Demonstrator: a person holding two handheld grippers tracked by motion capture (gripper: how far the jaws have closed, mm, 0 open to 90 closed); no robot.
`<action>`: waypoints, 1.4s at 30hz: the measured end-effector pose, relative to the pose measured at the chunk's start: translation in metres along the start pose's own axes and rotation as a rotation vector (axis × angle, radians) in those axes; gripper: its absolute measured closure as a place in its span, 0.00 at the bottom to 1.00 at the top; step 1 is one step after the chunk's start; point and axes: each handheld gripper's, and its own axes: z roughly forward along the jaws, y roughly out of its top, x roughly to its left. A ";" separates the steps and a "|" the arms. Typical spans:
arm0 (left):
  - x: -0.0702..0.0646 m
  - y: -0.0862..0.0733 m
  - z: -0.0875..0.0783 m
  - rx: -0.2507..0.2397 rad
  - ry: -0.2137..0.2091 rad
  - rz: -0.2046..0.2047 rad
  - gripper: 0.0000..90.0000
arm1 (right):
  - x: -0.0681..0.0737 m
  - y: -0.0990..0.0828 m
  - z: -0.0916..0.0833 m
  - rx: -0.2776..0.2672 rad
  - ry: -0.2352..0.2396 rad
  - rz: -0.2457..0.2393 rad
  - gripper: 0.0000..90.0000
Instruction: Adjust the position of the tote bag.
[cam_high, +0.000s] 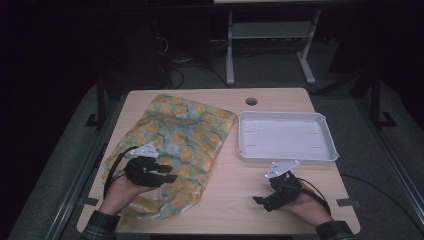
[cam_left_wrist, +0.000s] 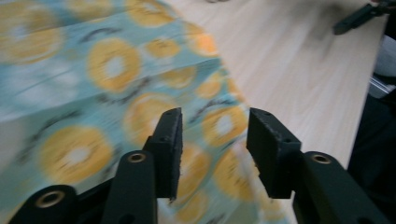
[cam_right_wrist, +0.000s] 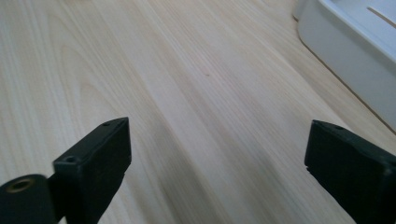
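Leftmost, cloth: a thin, soft teal fabric printed with orange-yellow rings (cam_high: 177, 145), lying flat and slightly rumpled over the left half of the pale wood-grain table (cam_high: 235, 195), its near edge close to the table's front.
Left gripper: the black two-jaw left gripper (cam_high: 170, 178) is held over the near part of the cloth, pointing right in the high view.
Left jaws: partly apart, flat rough-faced black pads; no fabric is caught between them.
Cloth and jaws: in the left gripper view the printed cloth (cam_left_wrist: 107, 88) lies beneath and beyond the pads, its edge running diagonally toward bare wood at the right.
Blur: that view is smeared, so the print's fine lines are hard to read.
Right gripper: the black right gripper (cam_high: 258, 200) sits low over bare table, well apart from the cloth.
Right jaws: spread wide, with plain wood between them.
Tray: a shallow white rectangular plastic tray (cam_high: 287, 156) stands just beyond the right gripper; the right gripper view cuts it off, leaving one corner wall (cam_right_wrist: 345, 60).
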 end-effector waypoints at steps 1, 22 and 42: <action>0.000 0.000 0.000 0.000 0.000 0.000 0.58 | 0.000 0.001 0.000 -0.003 0.002 -0.004 0.10; 0.059 -0.055 -0.067 -0.074 0.197 -0.148 0.49 | 0.024 0.056 0.027 0.018 0.130 -0.065 0.73; 0.104 -0.080 -0.097 -0.131 0.357 -0.249 0.95 | 0.064 0.119 0.093 -0.018 0.189 -0.211 0.99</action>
